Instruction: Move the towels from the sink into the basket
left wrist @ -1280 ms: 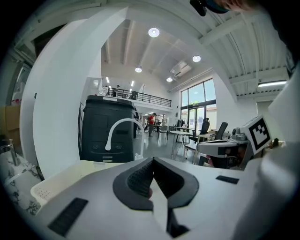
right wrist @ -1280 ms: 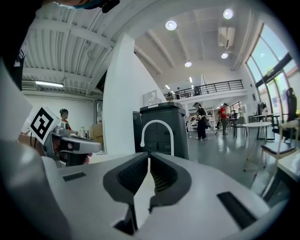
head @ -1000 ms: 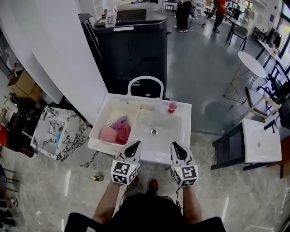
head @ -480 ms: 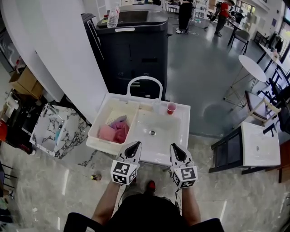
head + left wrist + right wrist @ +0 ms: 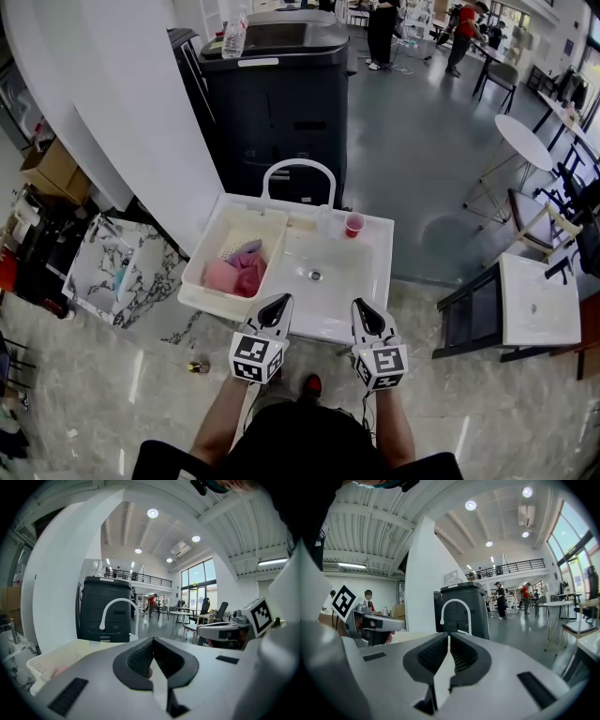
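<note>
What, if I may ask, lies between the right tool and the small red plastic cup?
Only the bare white sink basin with its drain, in the head view.

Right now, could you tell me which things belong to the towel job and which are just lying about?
Job: towels, already in the basket; sink basin.
Lying about: red cup, clear cup, water bottle, dark machine behind.
</note>
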### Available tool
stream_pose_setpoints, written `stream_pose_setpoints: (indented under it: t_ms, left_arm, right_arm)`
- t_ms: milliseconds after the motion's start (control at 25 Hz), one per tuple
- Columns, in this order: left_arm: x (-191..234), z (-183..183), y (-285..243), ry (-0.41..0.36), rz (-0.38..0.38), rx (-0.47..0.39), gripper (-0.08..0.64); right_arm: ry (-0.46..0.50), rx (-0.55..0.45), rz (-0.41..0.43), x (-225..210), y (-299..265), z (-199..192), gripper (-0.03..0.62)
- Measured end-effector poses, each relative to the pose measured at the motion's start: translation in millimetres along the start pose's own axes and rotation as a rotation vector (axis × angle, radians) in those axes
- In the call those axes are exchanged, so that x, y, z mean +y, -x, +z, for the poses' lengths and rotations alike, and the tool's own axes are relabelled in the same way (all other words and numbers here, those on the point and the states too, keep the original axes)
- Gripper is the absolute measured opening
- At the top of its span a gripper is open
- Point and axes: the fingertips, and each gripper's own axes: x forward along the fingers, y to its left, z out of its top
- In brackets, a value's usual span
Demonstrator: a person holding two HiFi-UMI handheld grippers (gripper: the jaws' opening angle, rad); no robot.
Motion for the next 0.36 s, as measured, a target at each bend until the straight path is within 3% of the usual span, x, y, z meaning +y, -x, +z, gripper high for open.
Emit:
stream_pose_setpoints:
  t_ms: [360]
  left_arm:
    - [-5.7, -0.2, -4.4, -0.001, -0.012, -0.003, 0.005]
  right_arm:
    - [-0.007, 0.003, -0.005, -4.6, 1.5, -3.1, 0.04]
